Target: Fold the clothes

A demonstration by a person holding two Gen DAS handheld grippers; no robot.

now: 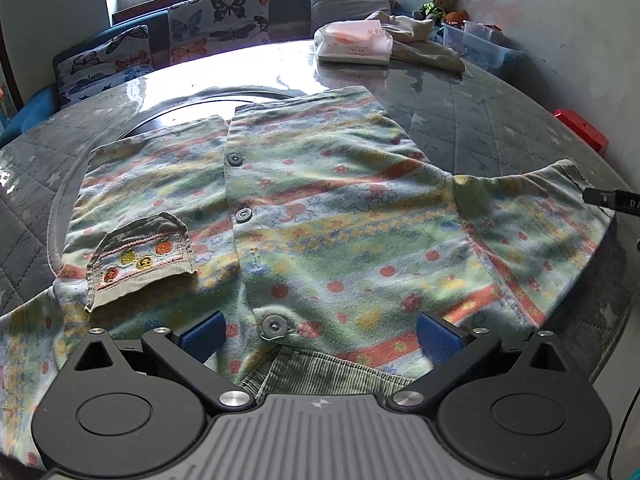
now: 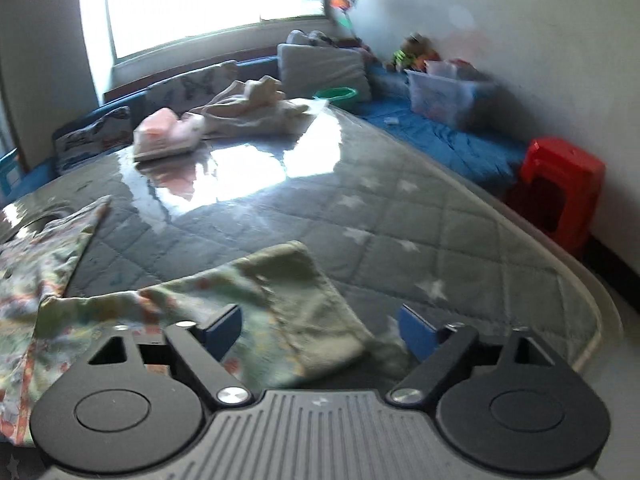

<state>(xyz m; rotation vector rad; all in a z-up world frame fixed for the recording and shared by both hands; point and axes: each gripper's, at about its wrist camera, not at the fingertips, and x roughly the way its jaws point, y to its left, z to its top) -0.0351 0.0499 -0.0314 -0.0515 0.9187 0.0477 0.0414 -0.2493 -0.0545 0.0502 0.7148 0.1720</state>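
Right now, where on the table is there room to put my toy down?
Bare quilted table lies between the shirt sleeve, the tissue pack and the rim by the red stool. The shirt crowds the near side.

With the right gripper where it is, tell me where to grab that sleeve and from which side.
Take the sleeve at its cuff end, the free edge lying flat on the quilted table cover between the open fingers of the right gripper. Come in low from the near side, along the sleeve's length, so one finger can slide under the thin edge. The rest joins the patterned shirt, so it would likely bunch.
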